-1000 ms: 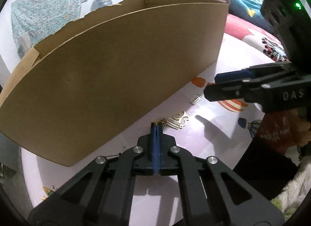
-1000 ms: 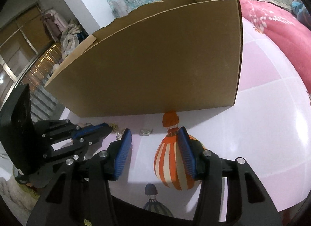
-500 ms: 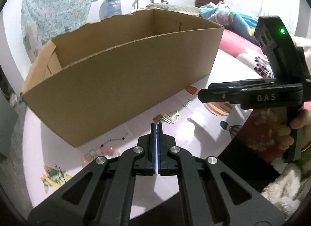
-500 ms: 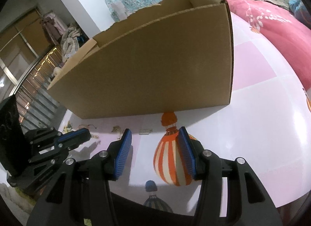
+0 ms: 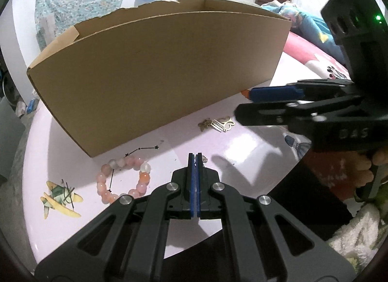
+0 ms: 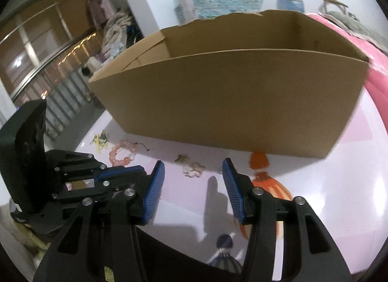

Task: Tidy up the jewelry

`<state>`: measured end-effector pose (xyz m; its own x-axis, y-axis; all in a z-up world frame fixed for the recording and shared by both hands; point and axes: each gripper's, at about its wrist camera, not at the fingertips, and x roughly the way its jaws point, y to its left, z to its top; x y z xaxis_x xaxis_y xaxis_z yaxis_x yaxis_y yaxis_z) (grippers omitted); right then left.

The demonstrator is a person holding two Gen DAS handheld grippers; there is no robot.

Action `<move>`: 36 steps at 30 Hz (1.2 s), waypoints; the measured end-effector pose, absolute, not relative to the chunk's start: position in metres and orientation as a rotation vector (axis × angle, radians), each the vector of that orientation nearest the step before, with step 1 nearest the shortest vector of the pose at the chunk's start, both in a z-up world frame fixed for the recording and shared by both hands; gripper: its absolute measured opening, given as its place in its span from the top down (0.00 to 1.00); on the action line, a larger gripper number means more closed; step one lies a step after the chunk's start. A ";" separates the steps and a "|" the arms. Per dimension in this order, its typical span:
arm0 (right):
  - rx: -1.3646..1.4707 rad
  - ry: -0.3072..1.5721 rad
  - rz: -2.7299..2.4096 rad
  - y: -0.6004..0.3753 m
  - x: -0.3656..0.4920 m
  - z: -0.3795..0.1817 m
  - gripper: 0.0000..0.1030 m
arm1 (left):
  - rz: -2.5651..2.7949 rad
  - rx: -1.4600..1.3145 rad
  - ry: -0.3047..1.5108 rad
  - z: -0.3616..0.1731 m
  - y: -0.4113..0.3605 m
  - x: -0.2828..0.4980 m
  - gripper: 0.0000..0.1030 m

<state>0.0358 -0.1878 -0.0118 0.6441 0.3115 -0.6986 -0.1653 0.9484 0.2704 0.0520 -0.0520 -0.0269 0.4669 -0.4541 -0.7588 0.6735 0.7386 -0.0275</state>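
A large open cardboard box (image 5: pixel 157 71) stands on the pale pink table; it also shows in the right wrist view (image 6: pixel 232 97). In front of it lie a pink bead bracelet (image 5: pixel 121 177), a thin black chain with a star (image 5: pixel 141 149) and a cluster of gold pieces (image 5: pixel 217 123). The right wrist view shows the bracelet (image 6: pixel 121 153) and gold pieces (image 6: pixel 191 168). My left gripper (image 5: pixel 195 158) is shut, above the table near the bracelet; a bit of thin chain shows at its tip. My right gripper (image 6: pixel 192 180) is open and empty, above the gold pieces.
The table (image 5: pixel 242 151) has printed balloons (image 6: pixel 266 185) and an aeroplane (image 5: pixel 58 199). A bed with pink bedding (image 5: pixel 312 51) lies right of the box. A stair railing (image 6: pixel 60 102) is far left. The table's front edge is just under both grippers.
Both grippers have pulled back and risen from the box; the bracelet and black chain came into the left view. My right gripper swung left over the gold pieces. Neither jaw changed.
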 end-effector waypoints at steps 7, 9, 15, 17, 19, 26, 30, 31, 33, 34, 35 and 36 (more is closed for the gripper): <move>0.095 0.860 0.288 -0.172 0.049 -0.021 0.76 | -0.711 0.267 0.841 -0.028 -0.047 0.055 1.00; 0.056 0.866 0.284 -0.167 0.052 -0.021 0.78 | -0.711 0.259 0.845 -0.029 -0.047 0.056 1.00; -0.072 0.885 0.272 -0.153 0.053 -0.024 0.82 | -0.713 0.244 0.845 -0.029 -0.044 0.058 1.00; -0.113 0.884 0.260 -0.149 0.051 -0.025 0.83 | -0.714 0.245 0.844 -0.029 -0.043 0.058 1.00; -0.130 0.885 0.259 -0.148 0.051 -0.024 0.88 | -0.714 0.247 0.842 -0.028 -0.043 0.058 1.00; -0.127 0.883 0.245 -0.149 0.049 -0.022 0.95 | -0.714 0.243 0.839 -0.030 -0.041 0.057 1.00; -0.117 0.871 0.239 -0.147 0.048 -0.020 0.96 | -0.715 0.241 0.837 -0.030 -0.039 0.058 1.00; -0.116 0.865 0.236 -0.146 0.049 -0.019 0.96 | -0.715 0.240 0.837 -0.030 -0.038 0.058 1.00; -0.116 0.855 0.232 -0.147 0.047 -0.017 0.96 | -0.715 0.239 0.835 -0.031 -0.038 0.057 1.00; -0.116 0.852 0.231 -0.147 0.047 -0.016 0.96 | -0.715 0.238 0.835 -0.031 -0.037 0.057 1.00; -0.114 0.846 0.230 -0.148 0.045 -0.014 0.96 | -0.716 0.237 0.835 -0.031 -0.037 0.057 1.00; -0.112 0.842 0.229 -0.148 0.045 -0.013 0.96 | -0.717 0.236 0.834 -0.031 -0.037 0.057 1.00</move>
<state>0.0447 -0.1480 -0.0134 0.6429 0.1566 -0.7498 -0.2450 0.9695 -0.0076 0.0570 -0.0367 -0.0311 0.4565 -0.4863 -0.7450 0.6633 0.7441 -0.0793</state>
